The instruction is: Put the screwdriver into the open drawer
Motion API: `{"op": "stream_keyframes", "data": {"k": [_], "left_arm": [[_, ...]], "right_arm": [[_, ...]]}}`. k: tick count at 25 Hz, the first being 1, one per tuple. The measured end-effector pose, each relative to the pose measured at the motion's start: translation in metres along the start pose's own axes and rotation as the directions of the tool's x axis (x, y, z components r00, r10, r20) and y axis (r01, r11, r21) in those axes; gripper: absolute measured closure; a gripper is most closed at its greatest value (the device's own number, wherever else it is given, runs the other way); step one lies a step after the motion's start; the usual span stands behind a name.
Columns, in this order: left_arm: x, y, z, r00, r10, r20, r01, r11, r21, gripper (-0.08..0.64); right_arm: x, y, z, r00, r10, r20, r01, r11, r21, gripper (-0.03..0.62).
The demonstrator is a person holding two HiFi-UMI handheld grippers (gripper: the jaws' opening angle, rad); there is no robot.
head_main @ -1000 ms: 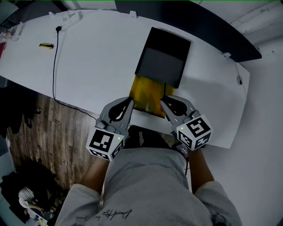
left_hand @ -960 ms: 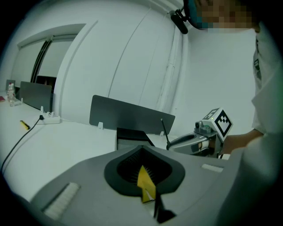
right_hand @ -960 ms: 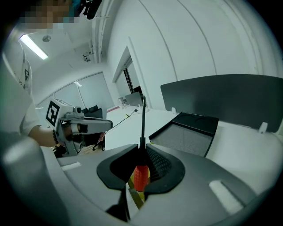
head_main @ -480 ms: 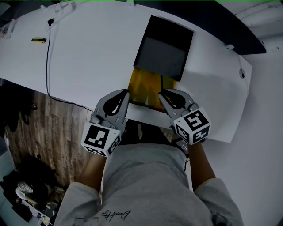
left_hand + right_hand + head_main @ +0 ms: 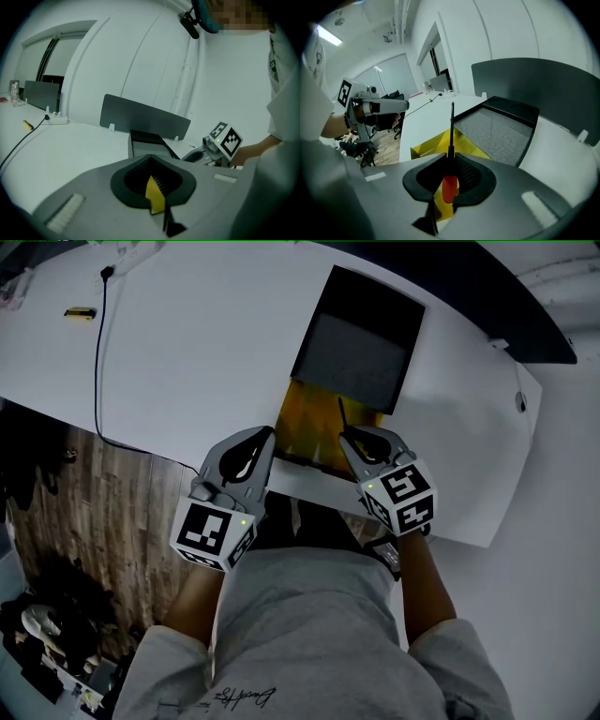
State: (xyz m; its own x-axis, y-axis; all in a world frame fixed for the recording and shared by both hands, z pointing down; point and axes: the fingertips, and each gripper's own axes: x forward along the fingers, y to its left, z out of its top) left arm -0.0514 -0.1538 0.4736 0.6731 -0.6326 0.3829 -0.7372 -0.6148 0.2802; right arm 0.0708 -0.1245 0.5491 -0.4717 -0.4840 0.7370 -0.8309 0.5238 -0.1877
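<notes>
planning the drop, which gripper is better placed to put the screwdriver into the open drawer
Right. The right gripper is shut on the screwdriver by its red handle, with the shaft pointing out over the open yellow drawer. The left gripper is shut and empty beside it.

Cabinet point(image 5: 361, 343) is set on the table point(image 5: 216, 343), right of middle. Drawer point(image 5: 309, 423) is pulled out of its near side, toward the table's near edge. Left gripper point(image 5: 268, 433) is held at the drawer's left front corner, right gripper point(image 5: 344, 436) over its right side. Screwdriver point(image 5: 451, 126) is clamped in the right gripper, shaft aimed over the drawer at the cabinet. Cable point(image 5: 97, 362) is run from the far-left corner to the near edge, well left of the cabinet. Partition point(image 5: 145, 117) is stood along the far edge.
</notes>
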Motion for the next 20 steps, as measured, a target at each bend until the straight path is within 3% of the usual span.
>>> {"op": "stream_keyframes", "data": {"k": [20], "left_arm": [[0.002,0.023,-0.016,0.999,0.035,-0.013,-0.035,0.999,-0.041,0.56]], "right_arm": [[0.047,-0.009,-0.032,0.961,-0.013,-0.277,-0.01,0.997,-0.081,0.52]]}}
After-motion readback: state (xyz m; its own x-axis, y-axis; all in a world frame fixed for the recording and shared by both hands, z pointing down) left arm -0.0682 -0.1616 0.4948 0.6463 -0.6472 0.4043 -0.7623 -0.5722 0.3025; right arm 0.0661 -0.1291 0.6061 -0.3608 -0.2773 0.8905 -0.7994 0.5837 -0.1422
